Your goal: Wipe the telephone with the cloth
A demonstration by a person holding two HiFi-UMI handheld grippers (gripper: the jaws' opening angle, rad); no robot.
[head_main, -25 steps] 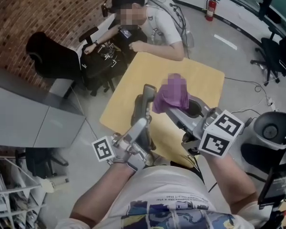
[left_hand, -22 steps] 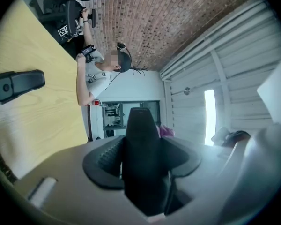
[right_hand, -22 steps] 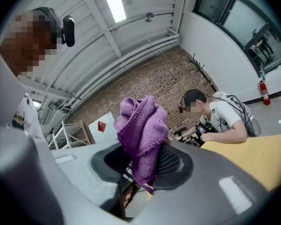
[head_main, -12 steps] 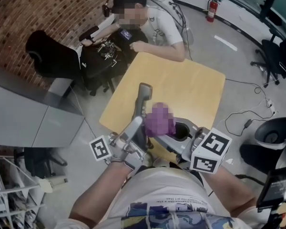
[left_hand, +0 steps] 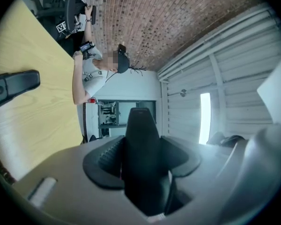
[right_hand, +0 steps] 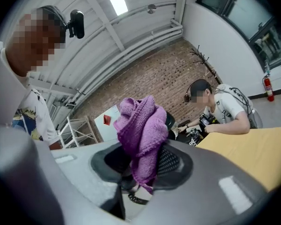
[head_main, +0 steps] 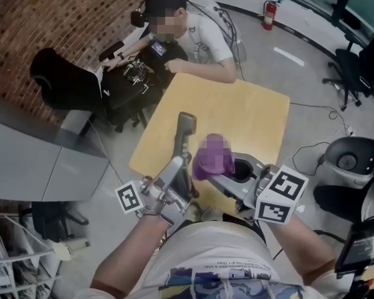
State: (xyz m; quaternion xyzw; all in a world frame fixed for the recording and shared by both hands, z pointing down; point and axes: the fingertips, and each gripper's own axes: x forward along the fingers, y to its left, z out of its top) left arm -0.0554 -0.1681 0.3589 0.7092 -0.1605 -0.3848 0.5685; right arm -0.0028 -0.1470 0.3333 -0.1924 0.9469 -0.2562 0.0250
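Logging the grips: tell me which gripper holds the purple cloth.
The right gripper: its jaws clamp the purple cloth, while the left gripper grips the black handset.

Above the table's [head_main: 252,114] near edge, the telephone handset [head_main: 183,139] stands just left of the cloth [head_main: 206,166], perhaps touching it. A person [head_main: 202,36] sits at the far left corner.

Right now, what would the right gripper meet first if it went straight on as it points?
Probably the telephone handset held in the left gripper; the purple cloth in the right gripper would touch it first. Depth is unclear.
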